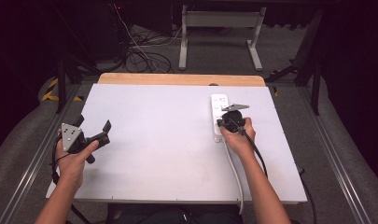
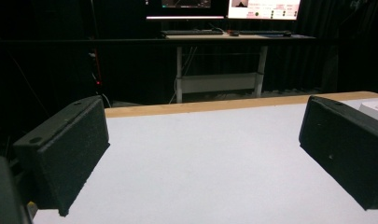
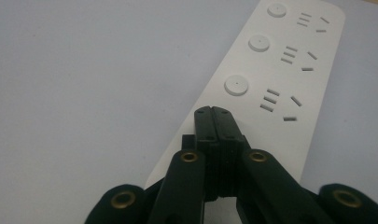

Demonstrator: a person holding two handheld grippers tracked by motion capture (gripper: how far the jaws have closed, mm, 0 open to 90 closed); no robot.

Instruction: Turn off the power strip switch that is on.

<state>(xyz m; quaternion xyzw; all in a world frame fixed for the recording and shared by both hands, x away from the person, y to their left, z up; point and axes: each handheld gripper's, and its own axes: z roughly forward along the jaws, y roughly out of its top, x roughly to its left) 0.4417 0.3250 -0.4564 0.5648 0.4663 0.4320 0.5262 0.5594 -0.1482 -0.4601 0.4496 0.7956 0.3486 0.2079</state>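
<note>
Nowhere on the power strip can any brand or writing be read; its face shows round buttons and socket slots. It lies on the right half of the white table, towards the far edge, its cord running back over the near edge. The right gripper has its jaws pressed together, held over the strip's near end; whether they touch it is hard to tell. The left gripper, jaws spread wide, is held at the table's left edge, with bare tabletop between the two.
</note>
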